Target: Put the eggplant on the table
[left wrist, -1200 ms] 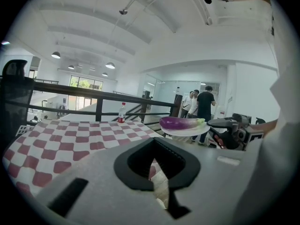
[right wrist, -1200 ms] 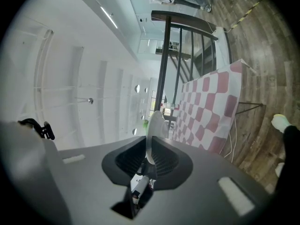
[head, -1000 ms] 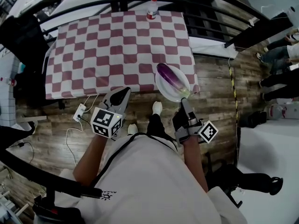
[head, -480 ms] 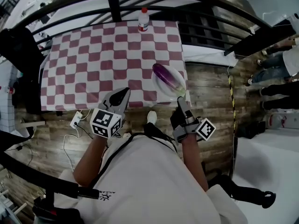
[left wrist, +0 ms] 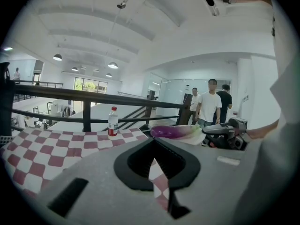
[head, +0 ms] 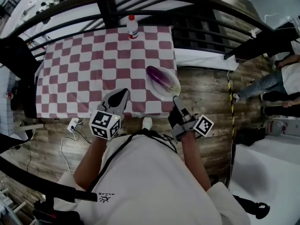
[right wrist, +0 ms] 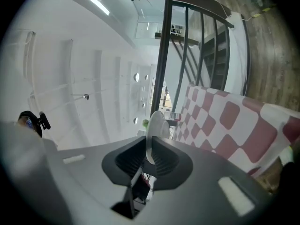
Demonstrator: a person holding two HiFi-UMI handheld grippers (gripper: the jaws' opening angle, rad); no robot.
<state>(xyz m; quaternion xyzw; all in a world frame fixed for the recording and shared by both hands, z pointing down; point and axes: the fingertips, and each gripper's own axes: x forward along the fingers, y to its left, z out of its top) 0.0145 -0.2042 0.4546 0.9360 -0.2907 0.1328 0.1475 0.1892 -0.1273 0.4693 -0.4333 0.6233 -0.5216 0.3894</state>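
Obs.: your right claw (head: 176, 102) is clamped on the 6 o'clock rim of the white plate (head: 170, 91). The right gripper view shows that rim (right wrist: 154, 125) edge-on between the pads. The eggplant (head: 158, 77) lies loose on the plate, long axis running 11 to 5 o'clock. The plate sits over the 4 o'clock corner of the checkered desk (head: 84, 78). You cannot tell from here whether it touches the cloth or hangs just above it. Your left claw (head: 123, 93) has its tips together with nothing between them, over the desk's 6 o'clock edge. A bottle (head: 132, 27) stands at the 12 o'clock edge, well apart from the plate.

Risks, judged:
- One-point grip at the rim: the load hangs out beyond the pads, so the plate may pivot or slip in the claw if you jerk it.
- The eggplant looks smooth and rounded, so any tilt toward 3 o'clock could roll it off and onto the floor.
- The plate's 3 o'clock rim seems to reach past the desk edge, so releasing here may leave it overhanging. Carry it further toward 10 o'clock first.
- The cloth drapes loose at the near edge, and a low approach could snag and drag it.
- The left claw, closed as it is, cannot steady anything.
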